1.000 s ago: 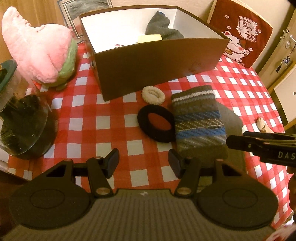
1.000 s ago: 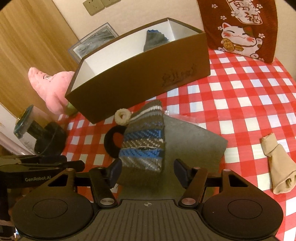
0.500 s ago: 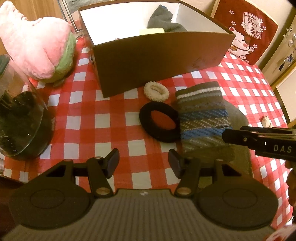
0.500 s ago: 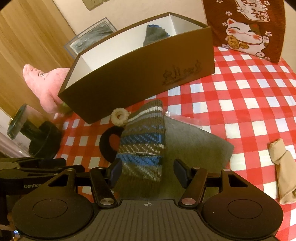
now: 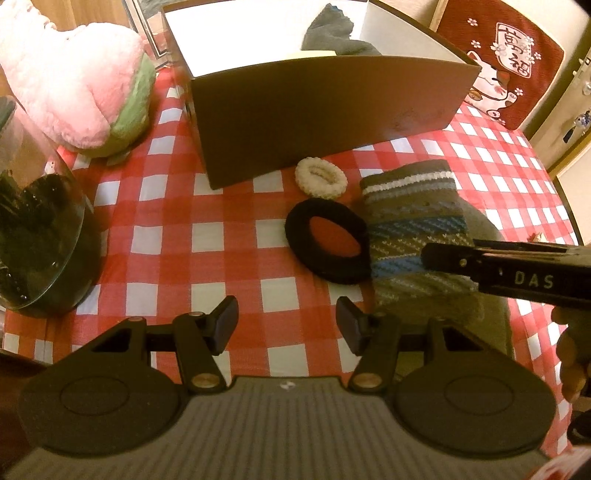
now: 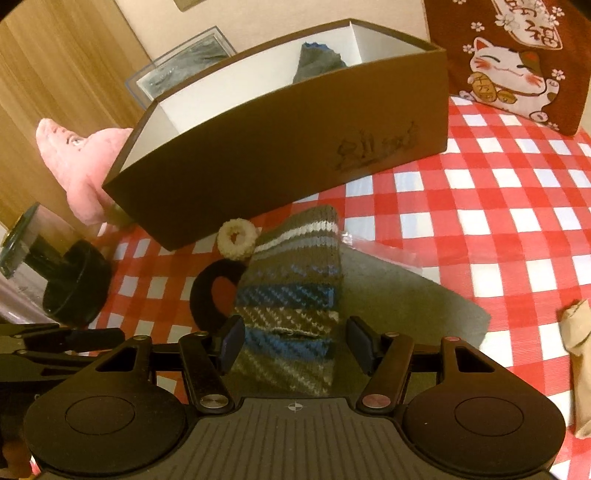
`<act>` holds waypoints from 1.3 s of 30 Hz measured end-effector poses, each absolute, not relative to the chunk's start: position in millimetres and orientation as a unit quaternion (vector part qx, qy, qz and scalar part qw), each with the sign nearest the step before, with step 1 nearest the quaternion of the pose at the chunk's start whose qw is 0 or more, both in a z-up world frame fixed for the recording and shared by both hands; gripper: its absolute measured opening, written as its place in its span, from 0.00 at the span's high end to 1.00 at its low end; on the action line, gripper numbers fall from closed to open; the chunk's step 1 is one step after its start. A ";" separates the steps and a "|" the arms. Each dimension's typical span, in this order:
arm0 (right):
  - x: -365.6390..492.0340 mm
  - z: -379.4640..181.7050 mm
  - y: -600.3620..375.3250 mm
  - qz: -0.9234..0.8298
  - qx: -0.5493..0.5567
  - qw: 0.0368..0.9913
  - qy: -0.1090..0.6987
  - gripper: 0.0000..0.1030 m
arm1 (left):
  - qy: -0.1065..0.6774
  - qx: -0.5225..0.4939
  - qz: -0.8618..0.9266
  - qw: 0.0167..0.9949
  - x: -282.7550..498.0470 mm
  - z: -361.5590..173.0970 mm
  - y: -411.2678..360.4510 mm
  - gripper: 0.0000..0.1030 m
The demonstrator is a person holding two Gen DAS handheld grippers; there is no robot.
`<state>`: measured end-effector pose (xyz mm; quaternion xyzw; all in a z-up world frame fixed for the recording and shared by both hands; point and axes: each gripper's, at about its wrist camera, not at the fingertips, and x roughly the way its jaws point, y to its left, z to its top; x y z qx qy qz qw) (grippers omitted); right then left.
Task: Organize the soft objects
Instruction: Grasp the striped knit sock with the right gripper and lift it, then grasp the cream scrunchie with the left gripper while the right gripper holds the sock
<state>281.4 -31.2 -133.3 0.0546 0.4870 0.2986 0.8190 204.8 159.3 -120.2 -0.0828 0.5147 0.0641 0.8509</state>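
A striped knitted sock [image 6: 291, 295] [image 5: 413, 229] lies on a grey cloth [image 6: 399, 295] on the checked table. My right gripper [image 6: 295, 343] is open, its fingers on either side of the sock's near end. It also shows in the left wrist view [image 5: 436, 254], over the sock. A black scrunchie [image 5: 327, 240] [image 6: 210, 295] and a cream scrunchie [image 5: 320, 176] [image 6: 236, 238] lie left of the sock. My left gripper [image 5: 286, 325] is open and empty, just short of the black scrunchie. A brown box [image 5: 325, 107] [image 6: 288, 162] stands behind, with a grey sock [image 5: 332, 35] inside.
A pink plush toy [image 5: 74, 88] lies at the back left. A glass jar [image 5: 33, 221] stands at the left edge. A beige sock [image 6: 580, 354] lies at the right. A red cat cushion [image 6: 509, 55] stands behind the box.
My right gripper has moved forward and lower, so its open fingers now flank the striped sock's near end. My left gripper has crept a little closer to the black scrunchie.
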 end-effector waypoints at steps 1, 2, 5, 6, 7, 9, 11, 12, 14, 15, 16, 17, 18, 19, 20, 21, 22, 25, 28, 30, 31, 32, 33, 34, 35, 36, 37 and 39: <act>281.3 -134.2 -29.7 0.298 0.053 0.819 0.487 0.40 | 0.515 -0.083 0.065 0.851 204.9 -120.5 159.1 0.46; 281.1 -134.6 -28.3 0.297 0.051 0.820 0.487 0.40 | 0.514 -0.083 0.066 0.851 205.0 -120.7 159.0 0.46; 280.1 -134.2 -25.0 0.298 0.042 0.822 0.483 0.55 | 0.513 -0.084 0.069 0.851 205.4 -121.1 159.1 0.46; 279.6 -133.9 -23.7 0.296 0.035 0.824 0.482 0.59 | 0.513 -0.084 0.070 0.852 205.3 -121.1 158.9 0.46; 279.5 -133.7 -23.4 0.295 0.029 0.825 0.480 0.64 | 0.512 -0.084 0.070 0.852 205.5 -121.1 158.7 0.46; 279.7 -133.6 -25.0 0.297 0.035 0.825 0.479 0.71 | 0.512 -0.084 0.071 0.852 205.7 -121.3 159.0 0.46; 279.9 -132.5 -27.6 0.298 0.042 0.825 0.478 0.82 | 0.511 -0.084 0.072 0.852 205.7 -121.0 158.5 0.46; 279.4 -131.1 -27.9 0.300 0.044 0.826 0.476 0.84 | 0.510 -0.084 0.071 0.853 205.7 -120.7 158.4 0.46; 278.1 -126.5 -30.3 0.304 0.051 0.829 0.467 0.87 | 0.509 -0.083 0.071 0.854 206.2 -120.4 157.9 0.46; 277.3 -123.6 -30.8 0.306 0.056 0.830 0.462 0.88 | 0.508 -0.082 0.071 0.854 206.5 -120.2 158.4 0.46; 276.6 -120.4 -31.8 0.308 0.060 0.833 0.457 0.88 | 0.508 -0.082 0.071 0.855 206.9 -119.9 158.4 0.46; 276.0 -116.4 -33.7 0.309 0.066 0.836 0.450 0.89 | 0.507 -0.082 0.070 0.855 207.4 -119.6 158.5 0.46; 276.0 -112.5 -35.4 0.309 0.071 0.838 0.444 0.89 | 0.506 -0.082 0.070 0.856 207.8 -119.2 158.7 0.46; 276.2 -108.6 -37.3 0.309 0.077 0.841 0.438 0.89 | 0.505 -0.082 0.069 0.856 208.5 -118.8 158.5 0.46; 276.6 -104.6 -40.1 0.307 0.084 0.844 0.432 0.89 | 0.504 -0.081 0.069 0.857 209.2 -118.3 158.4 0.46; 277.8 -100.2 -43.8 0.303 0.091 0.847 0.426 0.89 | 0.503 -0.080 0.067 0.858 210.4 -117.8 158.0 0.46; 279.7 -96.4 -47.8 0.300 0.099 0.850 0.421 0.89 | 0.502 -0.078 0.067 0.859 211.7 -117.4 157.5 0.46; 285.7 -86.1 -60.5 0.284 0.117 0.862 0.404 0.89 | 0.497 -0.075 0.062 0.862 218.3 -116.9 155.4 0.46; 293.5 -79.2 -74.2 0.267 0.121 0.871 0.395 0.89 | 0.490 -0.067 0.058 0.867 227.4 -116.9 151.3 0.46; 297.5 -78.8 -82.5 0.253 0.124 0.874 0.396 0.89 | 0.484 -0.058 0.056 0.871 234.4 -117.8 148.6 0.46; 299.6 -79.3 -86.8 0.246 0.127 0.875 0.397 0.89 | 0.481 -0.054 0.055 0.873 238.4 -118.3 147.4 0.46; 301.7 -79.9 -91.5 0.240 0.129 0.875 0.399 0.89 | 0.479 -0.051 0.054 0.875 242.1 -119.0 146.5 0.46; 303.5 -80.8 -96.5 0.232 0.131 0.877 0.400 0.89 | 0.475 -0.048 0.054 0.877 246.5 -120.1 145.9 0.46; 305.3 -81.4 -101.0 0.226 0.133 0.877 0.401 0.89 | 0.471 -0.046 0.053 0.879 250.4 -121.0 145.5 0.46; 306.6 -82.6 -104.8 0.219 0.136 0.878 0.404 0.89 | 0.468 -0.043 0.053 0.881 254.7 -122.2 145.0 0.46; 308.3 -83.8 -109.1 0.213 0.138 0.879 0.405 0.89 | 0.465 -0.041 0.052 0.883 259.3 -123.7 144.5 0.46; 309.3 -84.8 -113.8 0.206 0.139 0.880 0.405 0.89 | 0.462 -0.039 0.053 0.884 263.3 -125.1 144.4 0.46; 312.7 -86.1 -121.7 0.196 0.142 0.881 0.406 0.89 | 0.461 -0.040 0.054 0.885 272.4 -128.7 144.6 0.46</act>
